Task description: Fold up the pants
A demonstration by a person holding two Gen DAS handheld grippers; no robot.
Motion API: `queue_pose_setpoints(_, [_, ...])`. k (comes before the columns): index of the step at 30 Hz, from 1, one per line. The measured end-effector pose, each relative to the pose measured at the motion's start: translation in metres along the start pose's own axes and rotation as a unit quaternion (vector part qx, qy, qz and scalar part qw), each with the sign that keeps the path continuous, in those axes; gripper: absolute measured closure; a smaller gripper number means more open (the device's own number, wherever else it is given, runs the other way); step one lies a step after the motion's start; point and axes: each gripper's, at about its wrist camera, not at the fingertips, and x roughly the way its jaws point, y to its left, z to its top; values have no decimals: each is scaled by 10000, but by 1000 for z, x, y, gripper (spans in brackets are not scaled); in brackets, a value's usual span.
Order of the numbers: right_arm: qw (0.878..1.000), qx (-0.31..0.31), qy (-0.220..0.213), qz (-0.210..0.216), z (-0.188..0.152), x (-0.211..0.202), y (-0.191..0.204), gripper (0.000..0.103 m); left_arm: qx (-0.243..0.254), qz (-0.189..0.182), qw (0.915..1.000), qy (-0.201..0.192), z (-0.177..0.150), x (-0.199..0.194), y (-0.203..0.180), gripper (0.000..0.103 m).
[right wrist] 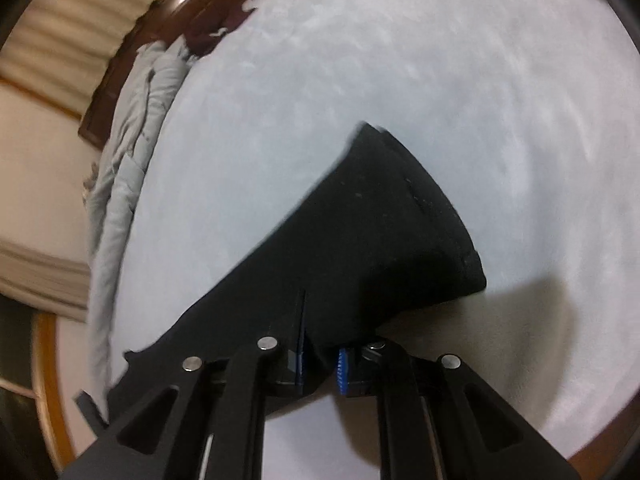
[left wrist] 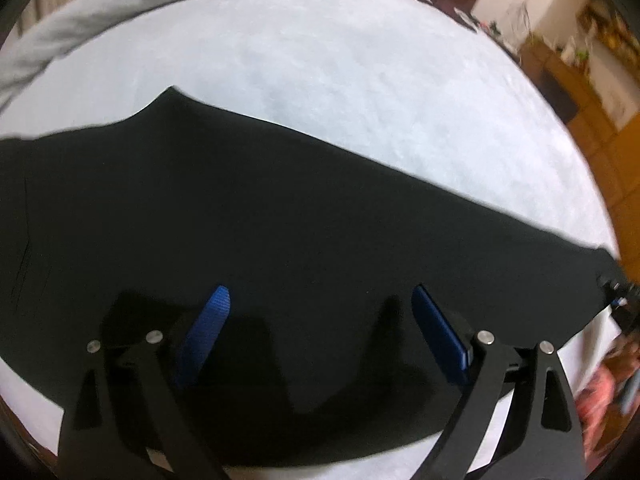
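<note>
Pinching one end of the black pants [right wrist: 372,232] in the right gripper [right wrist: 322,364], left gripper [left wrist: 320,332] fingers spread above the cloth on the bed [left wrist: 320,60]: soft, limp, light fabric, so grab hems or edges.

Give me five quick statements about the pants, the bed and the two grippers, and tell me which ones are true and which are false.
1. The pants are black. True.
2. The left gripper is clamped on the pants. False: its blue pads stand wide apart above the fabric, holding nothing.
3. The right gripper is closed on a fold of the pants. True.
4. The pants lie on a bare wooden table. False: they lie on a pale blue bed cover.
5. The pant end in the right wrist view is lifted and casts a shadow on the cover. True.
</note>
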Motion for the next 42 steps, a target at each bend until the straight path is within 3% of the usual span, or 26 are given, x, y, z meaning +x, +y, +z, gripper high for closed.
queue_pose_setpoints(4, [9958,-864,-285,93,-5,-31,65,91,-355,-119,9992,-139,-2,-28,31,12])
queue_pose_setpoints(8, [9814,-1862,-419,198,-22,-35,156,91,-417,-8,9987,-282,-5,-51,58,11])
queue_pose_setpoints(12, [9680,-2441,-125,570,-48,-12,234,90,-564,110,9977,-356,-13,-68,82,11])
queue_pose_setpoints(17, [9485,-3124,247,455,-89,27,300,90,-807,95,9958,-422,-9,-76,100,11])
queue_pose_setpoints(21, [9408,-3310,598,412,-116,60,324,90,-991,-24,9940,-470,-8,-82,112,11])
queue_pose_setpoints(29, [9222,-3663,1214,240,-169,116,347,90,-1087,-87,9931,-436,5,-67,95,11])
queue_pose_setpoints(33, [9138,-3849,1296,14,-187,133,353,89,-1129,-98,9928,-379,10,-63,99,11])
queue_pose_setpoints(39, [9096,-3900,1430,68,-201,150,344,76,-1188,-210,9924,-243,9,-56,95,11])
queue_pose_setpoints(41, [9096,-3884,1462,199,-201,149,342,69,-1174,-289,9925,-204,10,-55,91,11])
queue_pose_setpoints(42, [9099,-3831,1556,350,-201,148,339,59,-1166,-339,9924,-185,11,-55,89,11])
